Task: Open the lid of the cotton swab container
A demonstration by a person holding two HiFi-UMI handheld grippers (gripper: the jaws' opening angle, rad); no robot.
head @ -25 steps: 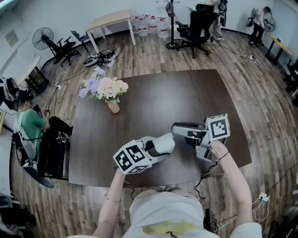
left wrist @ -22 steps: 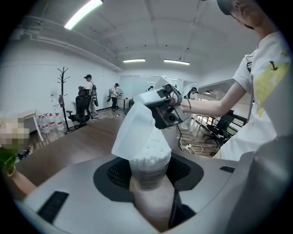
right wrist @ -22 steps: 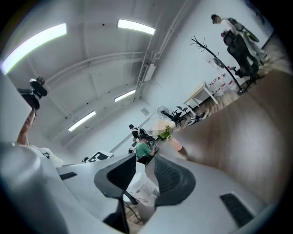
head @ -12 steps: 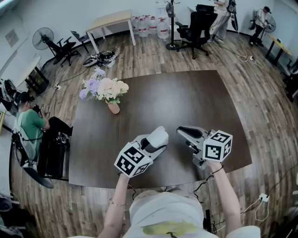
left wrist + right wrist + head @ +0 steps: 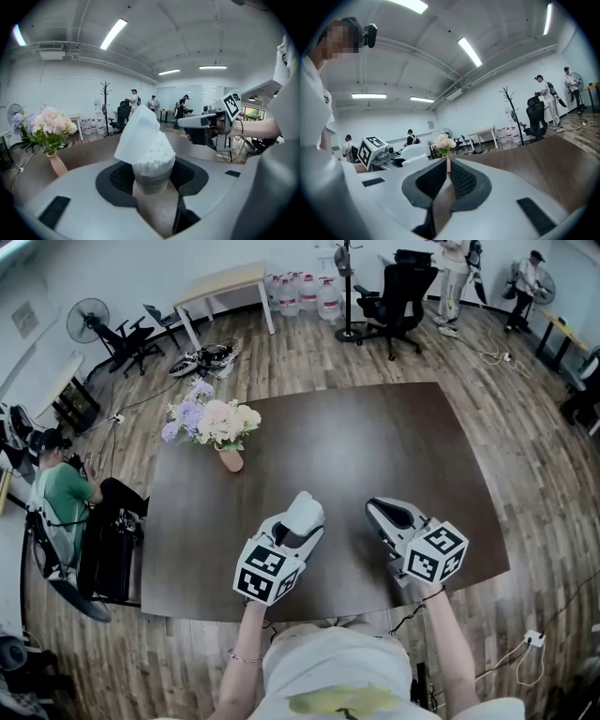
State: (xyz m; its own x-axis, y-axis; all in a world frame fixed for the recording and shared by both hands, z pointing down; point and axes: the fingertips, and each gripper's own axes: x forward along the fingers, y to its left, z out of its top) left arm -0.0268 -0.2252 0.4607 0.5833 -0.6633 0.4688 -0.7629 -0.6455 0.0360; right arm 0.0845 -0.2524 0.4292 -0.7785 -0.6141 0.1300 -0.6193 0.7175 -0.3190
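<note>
Dark wooden table (image 5: 375, 437) seen on plank floor (image 5: 309, 352); flower vase (image 5: 229, 458) set near its far left corner. Pale desk (image 5: 225, 279), water bottles (image 5: 305, 292), black office chair (image 5: 398, 292) ranged along white wall (image 5: 112, 263); ceiling strip lights (image 5: 113, 33) lit.

- table (image 5: 412, 427): bare wood lies open from 12 to 3 o'clock of both grippers.
- vase of flowers (image 5: 217, 423) stands at 11 o'clock of the left gripper (image 5: 301, 521), which clamps the cotton swab container (image 5: 152, 166).
- right gripper (image 5: 373, 506), jaws just now closing on nothing, sits at its 3 o'clock.
</note>
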